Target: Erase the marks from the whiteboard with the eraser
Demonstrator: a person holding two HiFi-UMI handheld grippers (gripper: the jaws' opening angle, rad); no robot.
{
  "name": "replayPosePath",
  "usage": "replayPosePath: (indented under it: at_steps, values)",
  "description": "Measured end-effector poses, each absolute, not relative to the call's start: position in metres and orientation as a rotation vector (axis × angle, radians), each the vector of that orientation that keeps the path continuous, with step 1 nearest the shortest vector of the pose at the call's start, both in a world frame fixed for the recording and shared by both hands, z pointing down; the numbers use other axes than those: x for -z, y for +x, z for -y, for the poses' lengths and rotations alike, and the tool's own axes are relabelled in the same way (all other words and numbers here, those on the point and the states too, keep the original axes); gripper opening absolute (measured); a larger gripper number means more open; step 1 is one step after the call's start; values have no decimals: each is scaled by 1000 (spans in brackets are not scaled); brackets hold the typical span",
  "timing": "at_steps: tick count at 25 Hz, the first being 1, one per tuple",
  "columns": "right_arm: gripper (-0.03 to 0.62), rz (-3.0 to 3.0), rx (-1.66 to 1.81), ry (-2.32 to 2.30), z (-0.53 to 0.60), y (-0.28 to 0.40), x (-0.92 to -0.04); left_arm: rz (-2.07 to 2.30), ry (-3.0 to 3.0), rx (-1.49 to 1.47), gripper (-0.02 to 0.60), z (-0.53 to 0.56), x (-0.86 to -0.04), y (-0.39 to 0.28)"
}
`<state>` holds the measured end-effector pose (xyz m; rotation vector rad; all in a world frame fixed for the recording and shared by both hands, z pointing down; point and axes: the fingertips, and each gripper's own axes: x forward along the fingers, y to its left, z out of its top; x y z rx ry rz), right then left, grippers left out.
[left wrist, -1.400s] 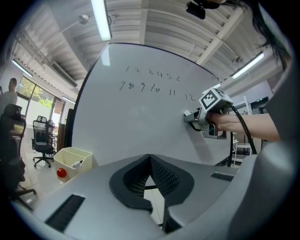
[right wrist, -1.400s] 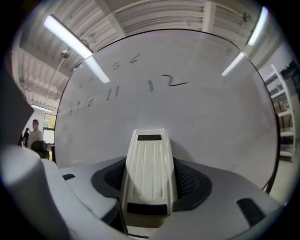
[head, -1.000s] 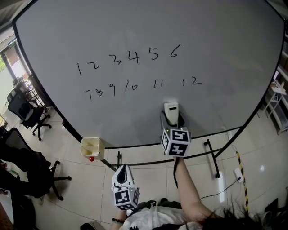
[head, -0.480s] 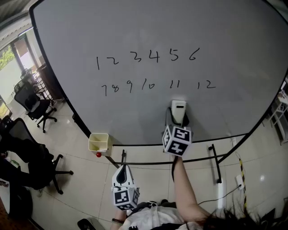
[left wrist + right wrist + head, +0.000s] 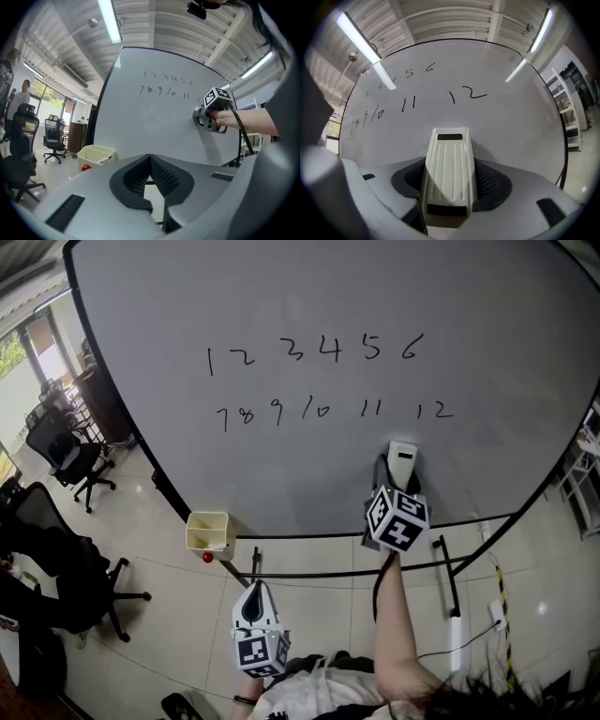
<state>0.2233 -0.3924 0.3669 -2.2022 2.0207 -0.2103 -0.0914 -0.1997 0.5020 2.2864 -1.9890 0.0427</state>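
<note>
The whiteboard (image 5: 281,474) carries two rows of black numbers, 1 to 6 (image 5: 319,351) above and 7 to 12 (image 5: 328,411) below. My right gripper (image 5: 399,482) is shut on the white ribbed eraser (image 5: 402,459), which sits against the board just below the gap between 11 and 12. In the right gripper view the eraser (image 5: 449,173) fills the jaws, with the 12 (image 5: 468,95) above it. My left gripper (image 5: 254,602) hangs low, away from the board, shut and empty (image 5: 150,174). The left gripper view shows the right gripper (image 5: 209,117) at the board.
A cream bin (image 5: 209,531) with a red ball (image 5: 207,557) under it stands at the board's lower left edge. The board's black stand legs (image 5: 441,563) reach onto the tiled floor. Office chairs (image 5: 66,451) stand at the left. A person (image 5: 18,101) stands far left.
The head view has swung, so the board and numbers sit further right in frame. The right gripper stays under the gap between 11 and 12 with the eraser. The left gripper has not moved.
</note>
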Motion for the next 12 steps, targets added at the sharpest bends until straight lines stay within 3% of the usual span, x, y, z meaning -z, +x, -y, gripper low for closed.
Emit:
replayPosePath:
  at_steps: [7, 12]
  values:
    - [272, -2508, 91, -2003, 396, 44, -387, 1988, 2285, -30, 5, 193, -498, -104]
    - [273, -2550, 145, -1951, 363, 52, -405, 1954, 2254, -37, 5, 184, -514, -115]
